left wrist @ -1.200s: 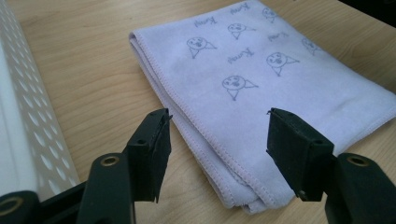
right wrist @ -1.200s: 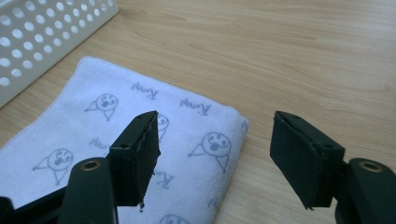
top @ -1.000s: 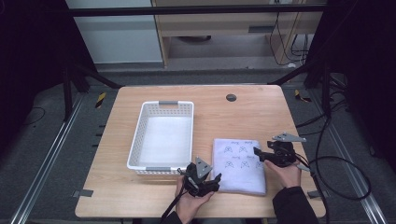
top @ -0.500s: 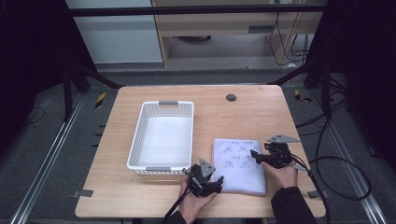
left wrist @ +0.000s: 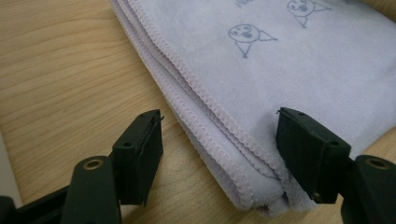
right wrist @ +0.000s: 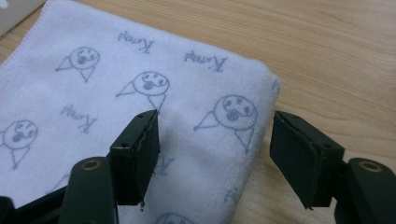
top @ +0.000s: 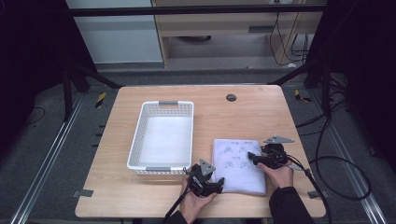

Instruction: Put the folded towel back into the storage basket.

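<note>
White basket [top: 163, 140] sits just left of the folded towel [top: 238, 163].

On the table [top: 261, 107] a basket [top: 163, 135] sits left of a folded towel [top: 238, 168], just beside it. The left gripper [top: 218, 182] is at the towel's near left corner, the right gripper [top: 251, 157] over its right edge.

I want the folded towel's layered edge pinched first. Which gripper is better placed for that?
Probably the left gripper: its open jaws straddle the stacked hems at the towel's near corner. The right gripper, also open, straddles a smooth folded edge instead.
</note>
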